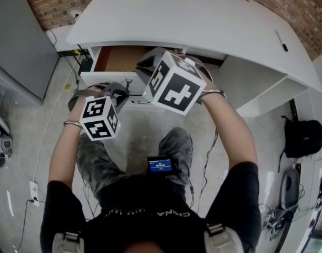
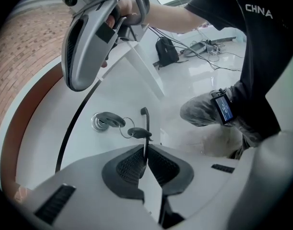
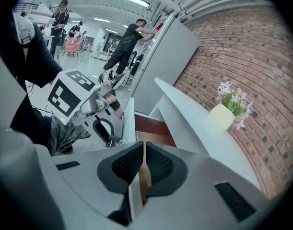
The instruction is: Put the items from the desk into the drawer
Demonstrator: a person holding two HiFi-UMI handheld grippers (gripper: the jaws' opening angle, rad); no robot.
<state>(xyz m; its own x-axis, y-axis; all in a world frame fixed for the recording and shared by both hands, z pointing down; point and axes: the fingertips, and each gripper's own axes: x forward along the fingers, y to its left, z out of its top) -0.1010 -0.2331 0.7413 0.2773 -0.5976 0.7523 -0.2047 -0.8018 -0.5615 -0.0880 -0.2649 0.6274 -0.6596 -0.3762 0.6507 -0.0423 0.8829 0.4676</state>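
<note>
The white desk (image 1: pixel 203 15) has its drawer (image 1: pixel 118 59) pulled out, brown inside showing. My left gripper (image 1: pixel 124 91) (image 2: pixel 145 150) is shut on the thin black drawer handle (image 2: pixel 145 123) on the white drawer front (image 2: pixel 117 95). Beside the handle a key (image 2: pixel 108 120) sits in the lock, with a second key on its ring. My right gripper (image 1: pixel 146 70) (image 3: pixel 143 150) hovers over the drawer front's top edge, pads together with nothing visible between them. A black pen (image 1: pixel 281 41) lies at the desk's right end. A pale flower pot (image 3: pixel 222 115) stands at the back.
A brick wall (image 3: pixel 232 47) runs behind the desk. A grey cabinet (image 1: pixel 18 41) stands to the left, and a black backpack (image 1: pixel 303 136) and cables lie on the floor to the right. My knees are below the drawer. People stand far off in the right gripper view.
</note>
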